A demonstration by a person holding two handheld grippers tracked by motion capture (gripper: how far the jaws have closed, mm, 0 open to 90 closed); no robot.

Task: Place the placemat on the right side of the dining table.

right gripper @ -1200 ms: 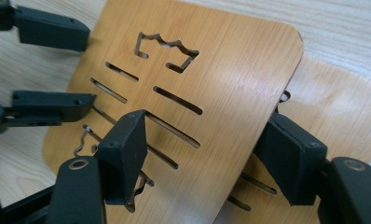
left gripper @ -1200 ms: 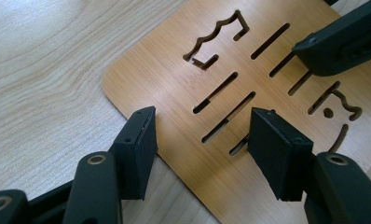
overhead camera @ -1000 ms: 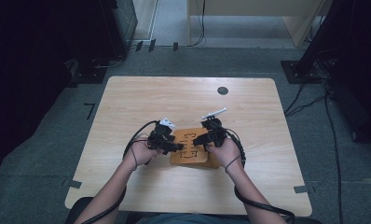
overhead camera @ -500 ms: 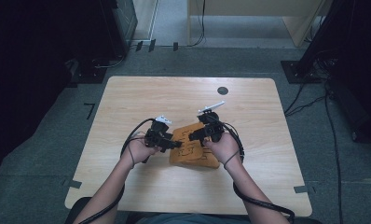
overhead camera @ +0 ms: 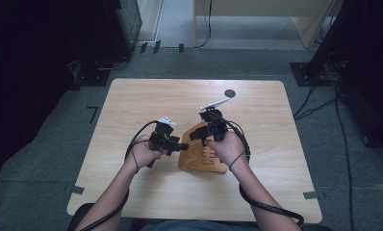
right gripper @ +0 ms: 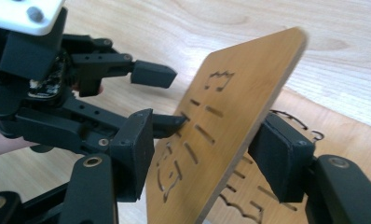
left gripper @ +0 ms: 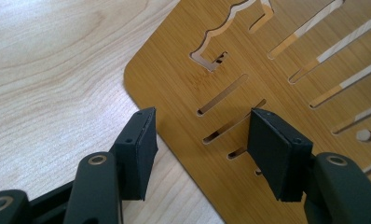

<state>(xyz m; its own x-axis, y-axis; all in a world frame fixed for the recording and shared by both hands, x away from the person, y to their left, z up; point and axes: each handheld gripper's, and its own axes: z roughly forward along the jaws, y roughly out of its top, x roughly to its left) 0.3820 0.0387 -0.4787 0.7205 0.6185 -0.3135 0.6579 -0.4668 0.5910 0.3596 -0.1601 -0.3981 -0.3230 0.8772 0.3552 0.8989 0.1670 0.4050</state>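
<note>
Panel (right gripper: 230,126), tilted up off another slotted panel (left gripper: 267,93) on the table (overhead camera: 132,106), sits between the right gripper's (right gripper: 207,158) jaws; left gripper (left gripper: 200,154), spread, should close squarely on the lower panel's edge

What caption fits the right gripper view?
Right gripper tilts up a slotted wooden board while the open left gripper waits.

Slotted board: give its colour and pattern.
The board is honey-brown wood with fine straight grain and cut-through slots; the left gripper view shows it best.
</note>
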